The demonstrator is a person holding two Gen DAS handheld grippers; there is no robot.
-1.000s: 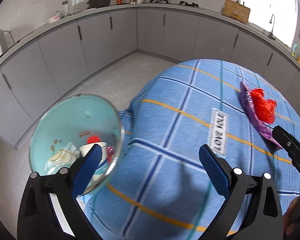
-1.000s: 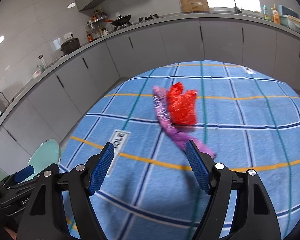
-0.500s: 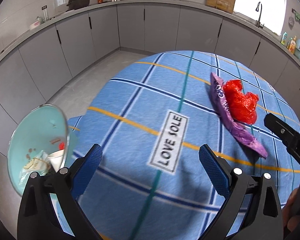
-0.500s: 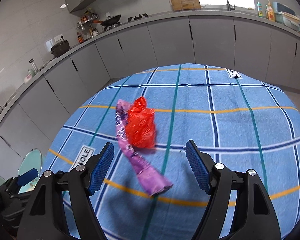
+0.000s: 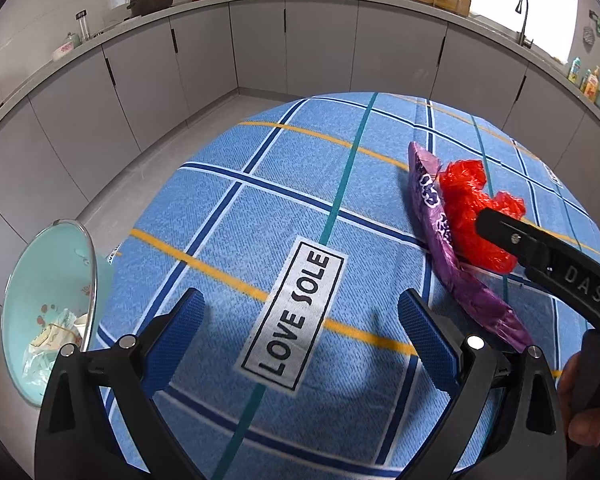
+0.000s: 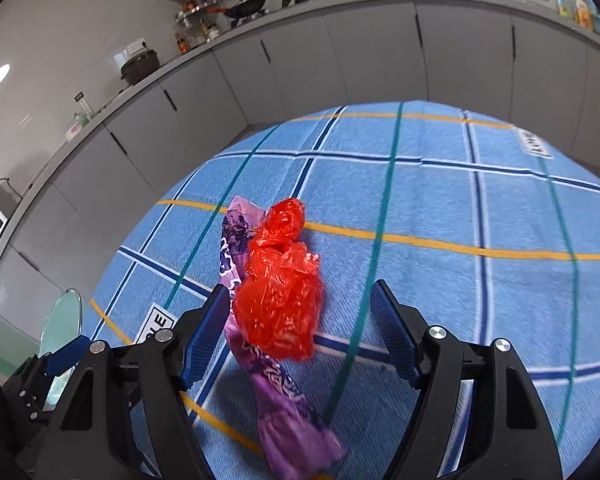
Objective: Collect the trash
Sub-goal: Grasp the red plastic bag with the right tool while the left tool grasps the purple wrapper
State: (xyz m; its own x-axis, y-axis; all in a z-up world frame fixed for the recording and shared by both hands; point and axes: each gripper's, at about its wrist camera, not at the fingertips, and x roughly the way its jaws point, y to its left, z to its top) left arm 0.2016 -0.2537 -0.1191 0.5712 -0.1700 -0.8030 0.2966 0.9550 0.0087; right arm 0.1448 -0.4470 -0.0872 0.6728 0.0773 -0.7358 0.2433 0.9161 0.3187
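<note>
A crumpled red plastic bag lies on a purple snack wrapper on the blue checked tablecloth. My right gripper is open, its blue pads on either side of the red bag, just above it. In the left wrist view the red bag and the purple wrapper lie at the right, with the right gripper's black finger over them. My left gripper is open and empty above the "LOVE SOLE" label. A teal bin holding paper and a cup stands by the table's left edge.
The table edge drops to a grey floor on the left. Grey kitchen cabinets curve round the back, with a wok and pots on the counter. The bin also shows in the right wrist view.
My right gripper has moved forward and down over the red bag, which now sits between its pads. My left gripper has swung right from the bin toward the table's middle.
</note>
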